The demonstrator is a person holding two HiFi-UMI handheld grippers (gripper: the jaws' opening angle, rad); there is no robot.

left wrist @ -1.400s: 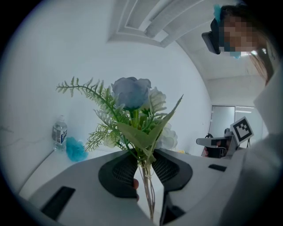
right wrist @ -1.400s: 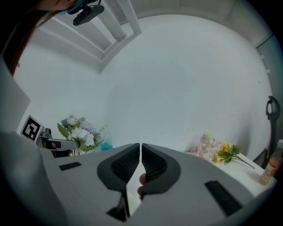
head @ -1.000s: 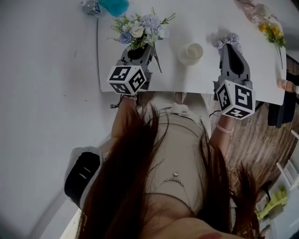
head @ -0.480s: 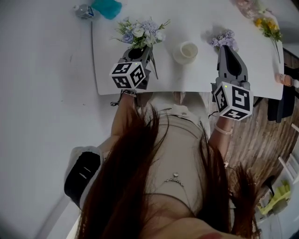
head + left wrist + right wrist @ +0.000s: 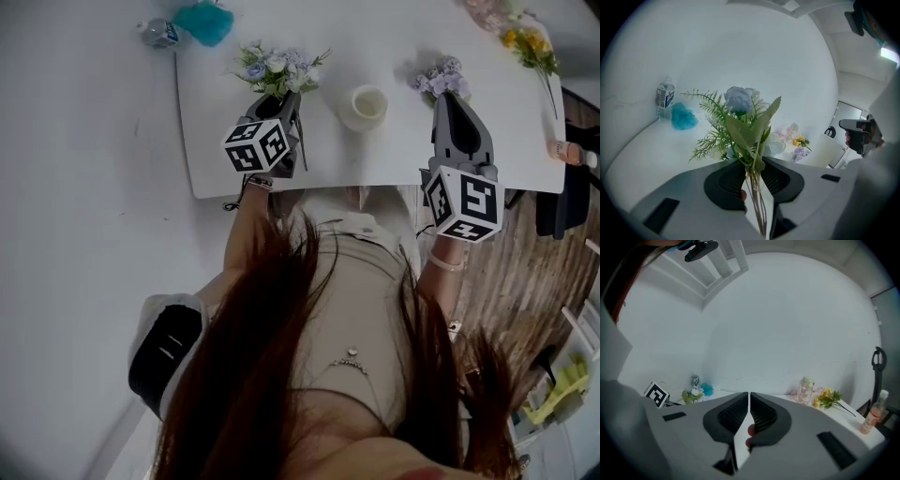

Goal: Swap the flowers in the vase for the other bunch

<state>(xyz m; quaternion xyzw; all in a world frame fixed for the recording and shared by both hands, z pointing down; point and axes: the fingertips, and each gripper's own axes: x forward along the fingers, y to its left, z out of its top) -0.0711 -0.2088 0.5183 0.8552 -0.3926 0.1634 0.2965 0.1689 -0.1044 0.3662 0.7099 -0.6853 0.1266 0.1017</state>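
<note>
Flower bunches: 3. One vase, two grippers.
- Bunch of pale blue and white artificial flowers with green fern leaves: in the left gripper, above the left part of the white table, left of the vase.
- Small white cylindrical vase: upright on the table, between the two grippers, apart from both.
- Small purple bunch: lying on the table right of the vase.
- Yellow bunch with green stems: far right corner, well apart.

Left gripper: points to the far side and tilts down, marker cube toward the person. Jaws part closed, clamped on the thin green stems; blooms stick out past the tips and stem ends trail back between the pads.

Right gripper: points far, nearly level, over the right part of the table. Jaws together, nothing between them. Tip just near the purple bunch; can't tell if it touches.

Far left corner: one clear plastic water bottle beside one teal fluffy object.
</note>
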